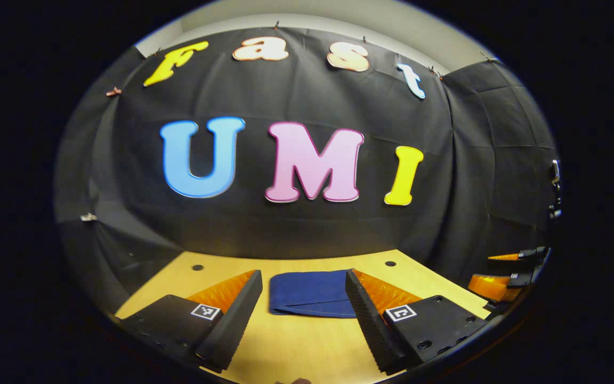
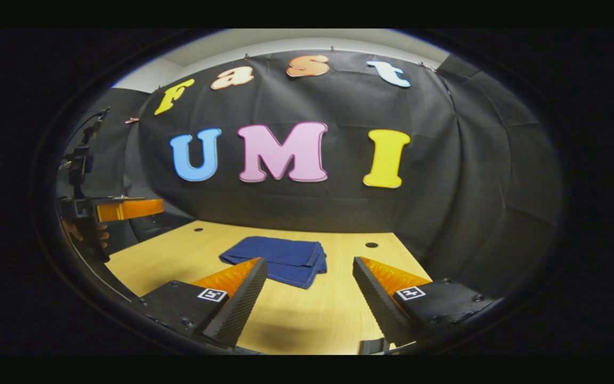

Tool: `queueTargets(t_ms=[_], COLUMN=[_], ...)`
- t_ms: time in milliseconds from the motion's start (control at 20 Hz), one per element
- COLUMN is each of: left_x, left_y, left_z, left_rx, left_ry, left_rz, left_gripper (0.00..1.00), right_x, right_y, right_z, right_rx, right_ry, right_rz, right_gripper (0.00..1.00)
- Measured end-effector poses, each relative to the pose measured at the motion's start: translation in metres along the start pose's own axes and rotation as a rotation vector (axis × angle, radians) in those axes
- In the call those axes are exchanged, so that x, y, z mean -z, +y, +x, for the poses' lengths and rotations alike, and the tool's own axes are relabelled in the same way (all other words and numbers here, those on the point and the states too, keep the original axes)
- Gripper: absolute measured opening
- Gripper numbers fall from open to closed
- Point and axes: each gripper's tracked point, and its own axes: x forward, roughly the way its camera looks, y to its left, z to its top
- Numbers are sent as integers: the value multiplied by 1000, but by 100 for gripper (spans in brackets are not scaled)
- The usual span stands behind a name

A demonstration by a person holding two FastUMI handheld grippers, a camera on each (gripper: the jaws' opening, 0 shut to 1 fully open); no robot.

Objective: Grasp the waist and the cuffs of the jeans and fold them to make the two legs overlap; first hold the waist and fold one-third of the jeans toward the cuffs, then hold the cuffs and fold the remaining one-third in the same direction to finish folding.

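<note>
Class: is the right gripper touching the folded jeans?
Apart. In the right gripper view, the right gripper is open, and bare table lies between its fingers, with the jeans farther back.

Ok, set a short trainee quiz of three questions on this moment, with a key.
1. True or false: the jeans lie folded into a compact stack on the table.
2. The left claw is: A) shut on the jeans B) open, holding nothing C) shut on nothing.
3. Fill in: the right claw is ____, apart from the cloth.

Key: 1 true; 2 B; 3 open.
</note>
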Motion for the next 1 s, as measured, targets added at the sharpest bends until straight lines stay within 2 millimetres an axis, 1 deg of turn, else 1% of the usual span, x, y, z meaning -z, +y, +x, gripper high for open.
queueTargets(t_ms=[150, 200, 250, 350, 400, 500, 550, 600, 650, 750, 850, 1000], left_x=[-16, -18, -15, -6, -3, -2, -2, 0, 8, 14, 8, -6], left_y=[15, 16, 17, 2, -3, -15, -25, -30, -28, -29, -25, -13], left_z=[-60, -77, -93, -121, -134, -160, -173, -182, -188, -195, -198, -203], left_rx=[-60, -75, -95, -97, -105, -117, -107, -109, -118, -123, -129, -149], left_ry=[-21, -24, -19, -4, -2, -7, -13, -12, -2, 22, 17, -20], left_rz=[19, 10, -4, -19, -16, -49, -72, -84, -85, -85, -84, -77], left_gripper=[96, 97, 97, 97, 97, 96, 96, 96, 96, 97, 97, 96], right_x=[-39, -47, -49, -46, -45, -36, -31, -33, -38, -46, -56, -75], right_y=[31, 43, 55, 69, 72, 85, 94, 100, 105, 112, 121, 128], right_z=[-21, -30, -36, -49, -55, -66, -72, -77, -80, -84, -88, -91], right_rx=[-34, -60, -88, -121, -130, -163, -191, -210, -220, -231, -247, -257], right_ry=[-61, -71, -68, -54, -49, -13, 10, 15, 9, -6, -27, -82], right_rz=[9, 12, 9, 8, 5, 5, 10, 14, 14, 15, 25, 19], right_gripper=[98, 98, 98, 98, 97, 97, 97, 98, 98, 97, 97, 97])
